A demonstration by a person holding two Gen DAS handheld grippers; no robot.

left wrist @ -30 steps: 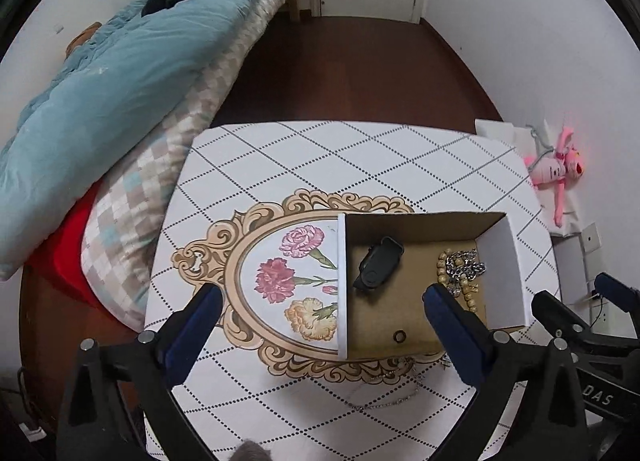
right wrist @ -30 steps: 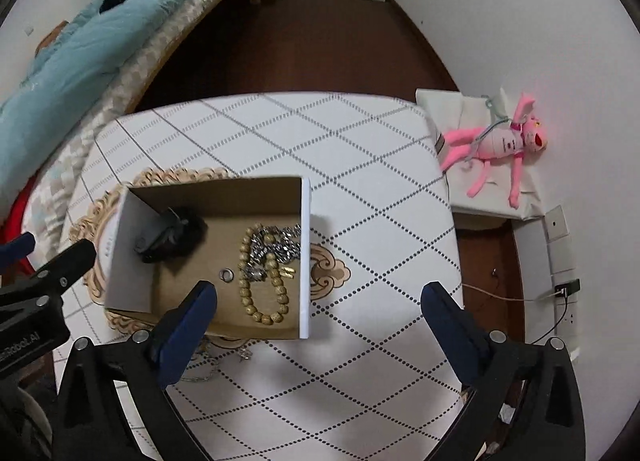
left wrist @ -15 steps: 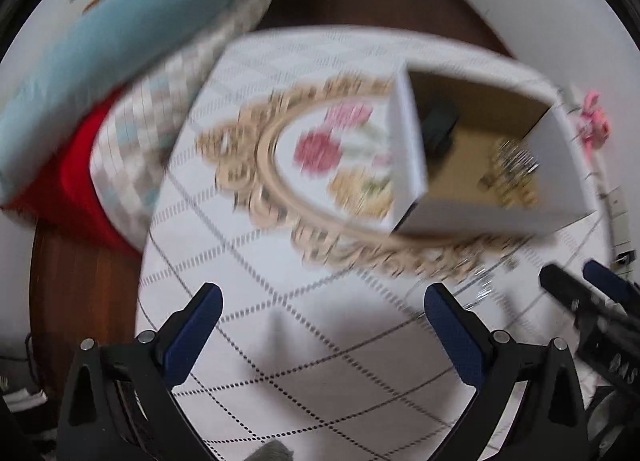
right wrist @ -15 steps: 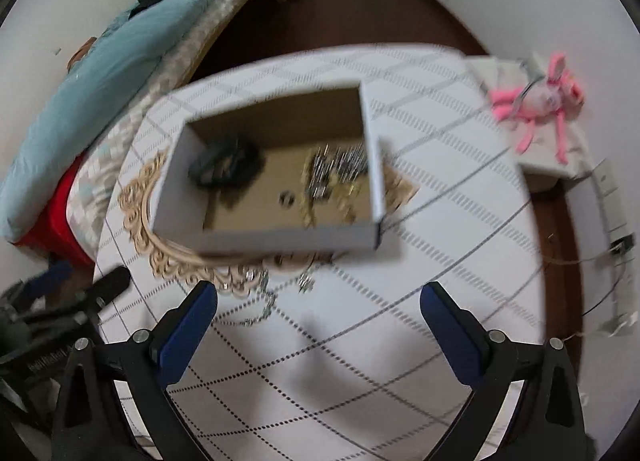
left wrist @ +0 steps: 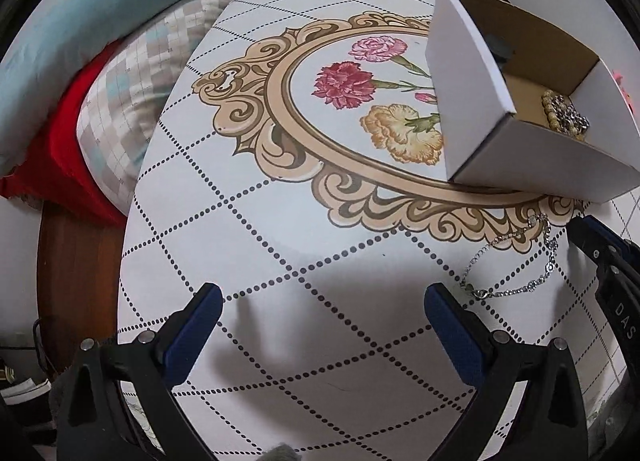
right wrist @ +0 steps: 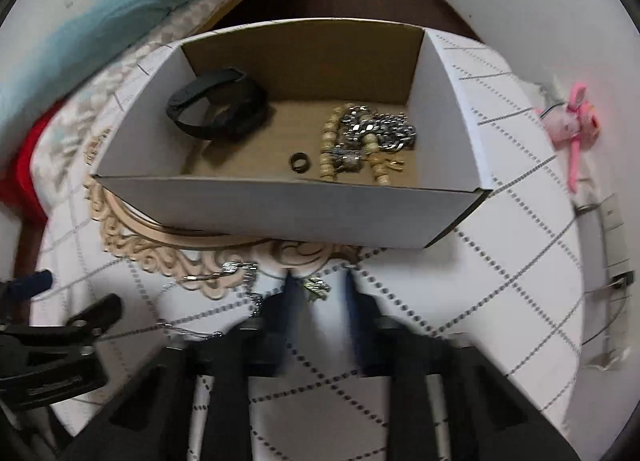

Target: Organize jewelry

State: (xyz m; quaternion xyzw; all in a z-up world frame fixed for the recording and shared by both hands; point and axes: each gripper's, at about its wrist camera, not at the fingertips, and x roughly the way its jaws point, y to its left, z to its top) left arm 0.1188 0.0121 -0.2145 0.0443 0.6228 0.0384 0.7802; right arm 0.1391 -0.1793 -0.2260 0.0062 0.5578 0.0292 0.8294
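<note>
A white cardboard box [right wrist: 280,209] stands on the patterned table [left wrist: 304,245]. It holds a black band [right wrist: 218,109], a dark ring [right wrist: 300,161], a beaded bracelet [right wrist: 328,149] and a heavy silver chain [right wrist: 380,131]. A thin silver necklace [left wrist: 520,261] lies on the table just in front of the box. My right gripper [right wrist: 318,287] is low over it. Its jaws are closing, with the necklace's small pendant [right wrist: 316,287] between them and a gap still showing. My left gripper [left wrist: 322,297] hangs wide open over bare table, left of the necklace.
A bed with a blue quilt [left wrist: 80,21], a checked cover and a red sheet runs along the table's left side. A pink plush toy [right wrist: 572,125] lies beyond the table's right edge. Cables and a wall socket [right wrist: 612,217] are at the right.
Both grippers have dropped toward the table in front of the box. The right jaws have narrowed from wide open to a small gap around the pendant. The left jaws stay wide.
</note>
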